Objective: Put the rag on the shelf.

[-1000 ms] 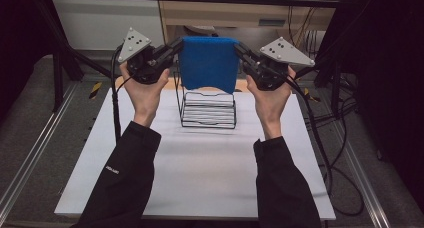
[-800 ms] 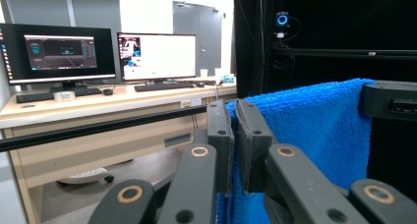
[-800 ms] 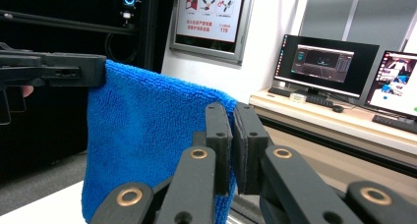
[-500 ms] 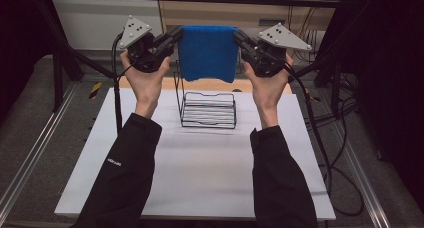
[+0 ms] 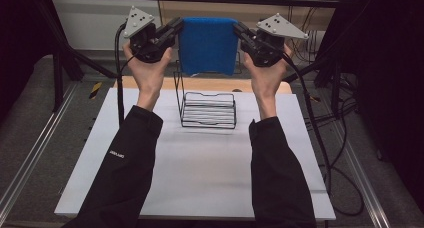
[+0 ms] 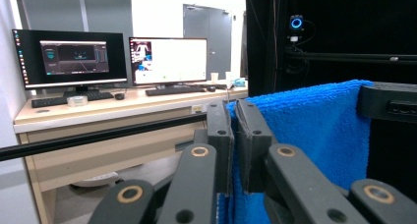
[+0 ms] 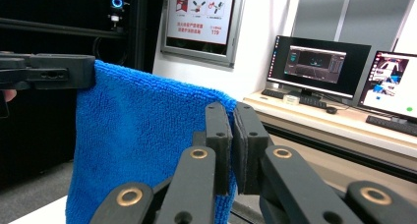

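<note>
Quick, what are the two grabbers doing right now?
Left gripper: shut on the fluffy blue cloth.
Right gripper: shut on the same cloth's other corner.

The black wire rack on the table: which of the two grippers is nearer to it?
Neither, clearly: the left gripper and right gripper hold the blue cloth up above the black wire rack, one each side.
</note>
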The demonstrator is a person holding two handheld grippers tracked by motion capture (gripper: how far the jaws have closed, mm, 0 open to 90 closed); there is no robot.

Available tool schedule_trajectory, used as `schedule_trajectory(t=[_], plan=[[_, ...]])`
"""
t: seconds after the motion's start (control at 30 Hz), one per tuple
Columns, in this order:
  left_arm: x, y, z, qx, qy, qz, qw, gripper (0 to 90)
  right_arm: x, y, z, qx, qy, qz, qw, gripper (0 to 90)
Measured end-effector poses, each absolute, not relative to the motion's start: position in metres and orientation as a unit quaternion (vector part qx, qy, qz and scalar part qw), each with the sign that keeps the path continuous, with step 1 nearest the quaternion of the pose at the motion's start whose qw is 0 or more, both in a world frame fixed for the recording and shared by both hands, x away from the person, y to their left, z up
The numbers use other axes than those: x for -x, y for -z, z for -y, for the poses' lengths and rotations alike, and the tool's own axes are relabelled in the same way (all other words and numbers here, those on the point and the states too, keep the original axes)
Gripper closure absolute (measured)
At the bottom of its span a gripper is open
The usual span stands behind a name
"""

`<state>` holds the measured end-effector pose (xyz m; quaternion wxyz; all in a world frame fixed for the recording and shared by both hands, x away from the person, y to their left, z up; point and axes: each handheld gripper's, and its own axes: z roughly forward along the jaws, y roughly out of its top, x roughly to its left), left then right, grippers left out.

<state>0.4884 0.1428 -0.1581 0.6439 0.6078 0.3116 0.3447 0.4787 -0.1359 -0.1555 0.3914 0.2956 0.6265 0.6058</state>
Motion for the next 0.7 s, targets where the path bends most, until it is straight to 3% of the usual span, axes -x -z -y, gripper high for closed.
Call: schedule_trajectory(t=[0.7], plan=[[-0.522,0.173,-0.143,-0.621,-0.346,-0.316,0.629,85.4,-0.51,0.163,0.134,-0.306,-0.584,-0.643,0.388,86.7]])
